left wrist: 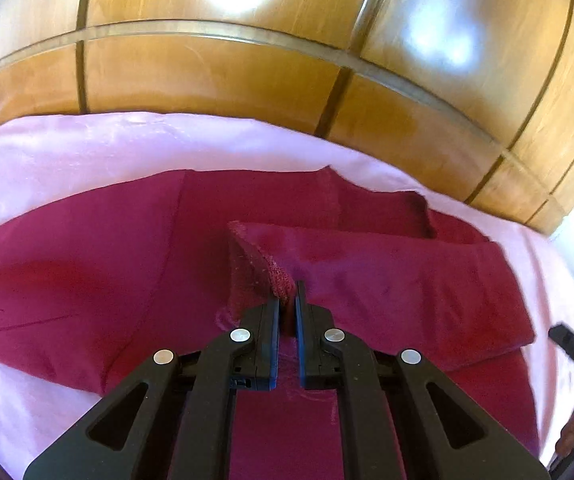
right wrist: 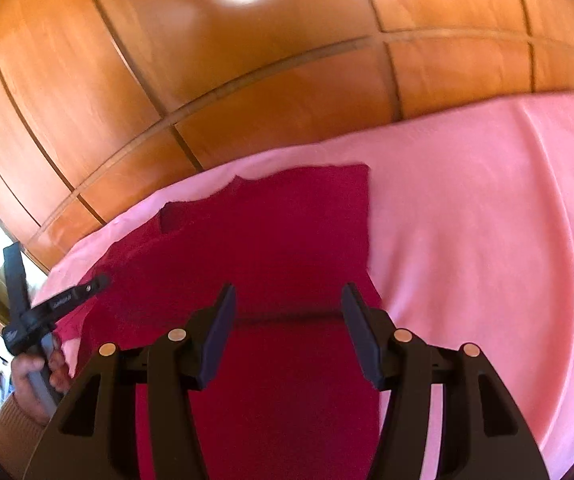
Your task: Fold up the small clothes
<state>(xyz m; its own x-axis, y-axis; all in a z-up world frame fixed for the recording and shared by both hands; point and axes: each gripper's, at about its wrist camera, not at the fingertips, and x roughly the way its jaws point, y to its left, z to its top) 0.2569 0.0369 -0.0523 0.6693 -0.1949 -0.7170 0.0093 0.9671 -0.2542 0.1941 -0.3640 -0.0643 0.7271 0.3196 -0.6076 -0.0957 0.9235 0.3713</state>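
Nearest, my left tool [left wrist: 287, 304]: black two-finger unit, fingers drawn together and clamped on a ribbed cuff [left wrist: 265, 264] of the dark red garment [left wrist: 67, 272], the cuff pinched upright between the pads and lifted a little off the cloth below. Nearest in the other view, my right tool [right wrist: 289, 328]: same black build, fingers set wide apart, gripping nothing, poised over the red cloth with a dark crease line running across between its tips. Item, dark red garment: knit, long-sleeved by the look of it, spread on the bed; in the left wrist view one sleeve [left wrist: 407, 280] lies folded across the body toward the right, a second folded layer [left wrist: 383, 208] behind it; in the right wrist view the body [right wrist: 287, 232] reaches away from me to a straight far edge with a squared corner. Item, pink sheet [left wrist: 87, 148]: covers the bed under and around the garment, smooth, a few soft creases. At the left edge of the right wrist view, my left hand [right wrist: 33, 376] around a grey handle, black straps above it. Farthest, wooden wardrobe [right wrist: 247, 80]: glossy orange-brown panels with dark seams, bright light spots reflected high up.
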